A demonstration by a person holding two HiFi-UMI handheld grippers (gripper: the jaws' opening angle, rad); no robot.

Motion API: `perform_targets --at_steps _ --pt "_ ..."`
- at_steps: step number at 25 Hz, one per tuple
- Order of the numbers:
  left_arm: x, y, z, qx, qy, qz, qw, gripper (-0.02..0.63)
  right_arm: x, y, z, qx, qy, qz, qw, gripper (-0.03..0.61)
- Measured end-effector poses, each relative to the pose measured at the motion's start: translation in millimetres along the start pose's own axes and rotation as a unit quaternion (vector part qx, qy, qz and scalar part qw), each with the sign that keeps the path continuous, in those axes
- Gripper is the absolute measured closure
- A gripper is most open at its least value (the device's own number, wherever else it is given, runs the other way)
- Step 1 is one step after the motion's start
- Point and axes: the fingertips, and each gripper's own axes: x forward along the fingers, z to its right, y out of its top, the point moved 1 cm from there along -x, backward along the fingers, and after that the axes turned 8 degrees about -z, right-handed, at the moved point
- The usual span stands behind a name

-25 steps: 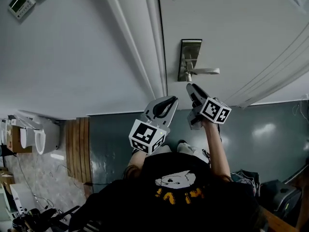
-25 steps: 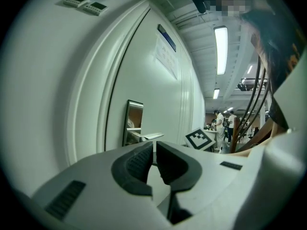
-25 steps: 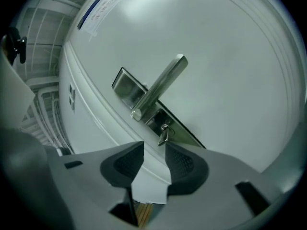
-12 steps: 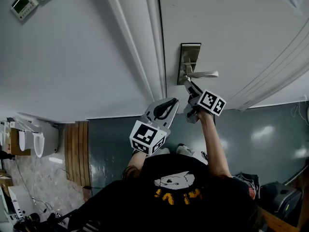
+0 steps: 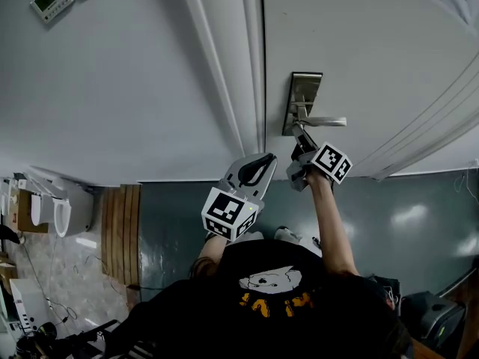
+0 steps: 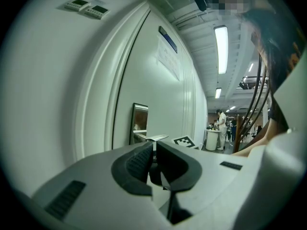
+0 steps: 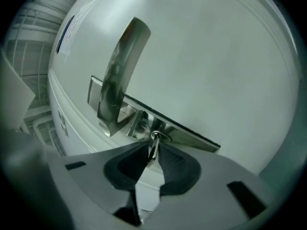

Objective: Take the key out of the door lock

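Under the handle [image 5: 323, 121], the key [image 7: 154, 139] sits between closing right tongs [image 7: 153, 147]; left tongs [image 6: 153, 148] together.

**Door and floor: what they carry**

Your door [image 5: 374, 43] has a steel lock plate [image 5: 303, 99] mounted upright near its frame-side edge. The lever handle [image 5: 329, 122] sticks out sideways from the plate. The key [image 7: 152, 151] sits in the plate just beside the lever's base, with a small ring on it. Below you is a grey-green floor [image 5: 419, 215]. A slatted wood panel [image 5: 121, 234] lies flat on it, up against the wall [image 5: 112, 88].
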Motion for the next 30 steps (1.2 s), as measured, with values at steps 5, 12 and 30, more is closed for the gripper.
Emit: perform_targets --at_steps 5,12,30 --pt "-2.2 -1.6 0.3 0.001 0.001 -0.003 1.0 0.589 -1.3 -0.1 1.2 0.077 0.016 0.026 0.997 0.538" --pt "-6.1 -2.7 2.8 0.005 -0.002 -0.005 1.0 0.589 -3.7 -0.8 3.3 0.129 0.014 0.058 0.99 0.551" --pt "-27.3 -9.3 -9.7 -0.002 -0.003 -0.004 1.0 0.589 -29.8 -21.8 -4.1 0.161 0.021 0.087 0.983 0.558"
